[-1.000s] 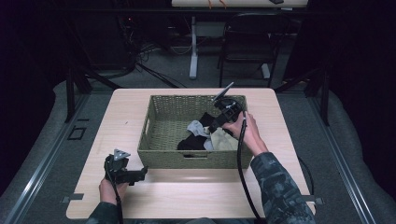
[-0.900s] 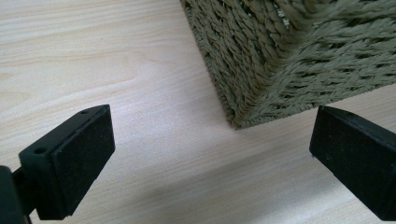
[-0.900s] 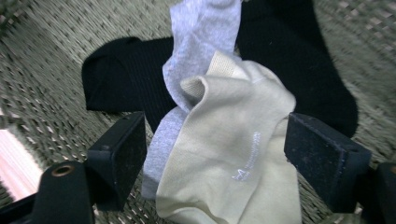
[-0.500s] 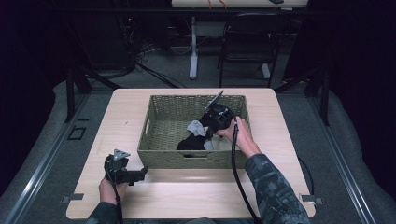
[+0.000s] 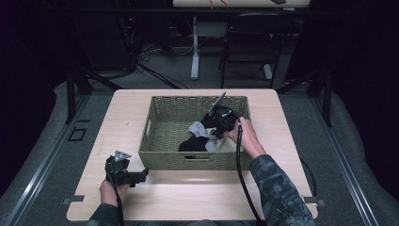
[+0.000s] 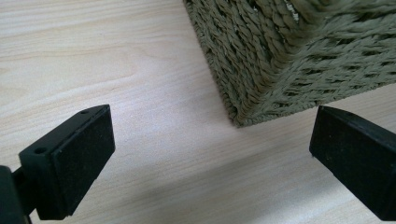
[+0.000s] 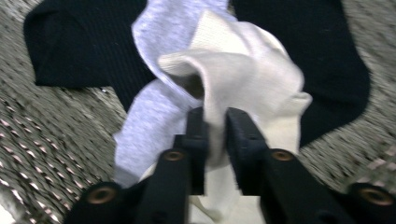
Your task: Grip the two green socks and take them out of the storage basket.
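A woven olive basket (image 5: 160,157) stands in the middle of the table and holds a small pile of socks: a black one (image 5: 192,143), a pale grey one (image 5: 195,128) and a cream white sock (image 7: 243,79). My right gripper (image 7: 215,122) reaches into the basket from the right, and its jaws have just been closing; they now pinch a fold of the cream white sock. In the high view the right gripper (image 5: 212,126) sits over the pile. My left gripper (image 5: 141,174) rests on the table at the basket's near left corner (image 6: 243,112), jaws wide apart and empty.
The light wood table (image 5: 291,155) has bare room to the left, right and front of the basket. A chair (image 5: 247,52) and a desk leg (image 5: 195,47) stand on the floor beyond the table's far edge.
My right gripper has moved left and down into the basket onto the socks, and its jaws have come together on the cream sock. The left gripper has stayed where it was.
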`<control>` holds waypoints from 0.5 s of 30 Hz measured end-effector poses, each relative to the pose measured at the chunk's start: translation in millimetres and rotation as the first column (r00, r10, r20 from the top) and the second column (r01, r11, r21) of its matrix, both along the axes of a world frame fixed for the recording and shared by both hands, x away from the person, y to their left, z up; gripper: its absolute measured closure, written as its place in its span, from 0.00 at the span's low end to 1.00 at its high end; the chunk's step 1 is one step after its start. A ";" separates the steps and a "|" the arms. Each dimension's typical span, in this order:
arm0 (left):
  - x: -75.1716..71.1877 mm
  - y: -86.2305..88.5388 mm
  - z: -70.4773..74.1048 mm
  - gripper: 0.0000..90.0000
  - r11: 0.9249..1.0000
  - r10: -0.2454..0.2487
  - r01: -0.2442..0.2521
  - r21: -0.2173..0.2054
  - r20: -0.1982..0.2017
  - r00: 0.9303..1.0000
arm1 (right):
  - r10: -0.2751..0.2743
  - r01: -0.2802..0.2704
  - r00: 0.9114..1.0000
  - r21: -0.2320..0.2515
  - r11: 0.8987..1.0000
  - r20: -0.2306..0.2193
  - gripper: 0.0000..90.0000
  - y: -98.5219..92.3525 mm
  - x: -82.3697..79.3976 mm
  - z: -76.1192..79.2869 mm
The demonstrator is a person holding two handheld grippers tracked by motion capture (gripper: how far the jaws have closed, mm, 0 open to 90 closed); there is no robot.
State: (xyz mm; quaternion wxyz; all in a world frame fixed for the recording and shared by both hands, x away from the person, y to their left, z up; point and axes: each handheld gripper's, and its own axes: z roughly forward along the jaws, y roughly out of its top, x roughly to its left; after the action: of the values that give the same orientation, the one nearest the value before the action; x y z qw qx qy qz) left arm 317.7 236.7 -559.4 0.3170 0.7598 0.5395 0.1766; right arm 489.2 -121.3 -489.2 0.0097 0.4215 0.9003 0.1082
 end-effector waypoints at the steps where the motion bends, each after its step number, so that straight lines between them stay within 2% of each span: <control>1: 0.1 -0.1 -0.1 0.00 1.000 0.000 0.000 -0.001 -0.001 1.000 | 0.008 -0.008 1.000 -0.016 1.000 0.004 0.93 -1.7 0.2 2.1; 5: -0.2 -0.5 0.2 0.00 1.000 -0.002 0.002 0.002 -0.002 1.000 | -0.010 0.010 1.000 -0.011 1.000 0.018 0.95 -8.0 -1.1 7.5; 10: -0.4 -0.4 0.3 0.00 1.000 -0.002 0.002 -0.001 0.000 1.000 | -0.007 0.007 0.999 -0.015 1.000 0.037 0.95 -13.6 -3.8 16.7; 12: -0.4 -0.8 0.2 0.00 1.000 -0.004 0.004 0.000 -0.002 1.000 | -0.013 0.013 0.999 0.003 1.000 0.032 0.94 -15.6 -4.0 21.2; 15: -0.1 -1.3 0.1 0.00 1.000 -0.010 0.010 0.001 -0.003 1.000 | -0.006 0.006 1.000 0.000 1.000 0.028 0.90 -16.7 -3.2 22.0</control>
State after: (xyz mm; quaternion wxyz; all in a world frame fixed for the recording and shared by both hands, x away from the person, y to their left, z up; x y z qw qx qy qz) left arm 317.6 235.4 -559.4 0.3167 0.7630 0.5359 0.1741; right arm 486.0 -138.0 -467.2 0.0223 0.4226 0.8988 0.1141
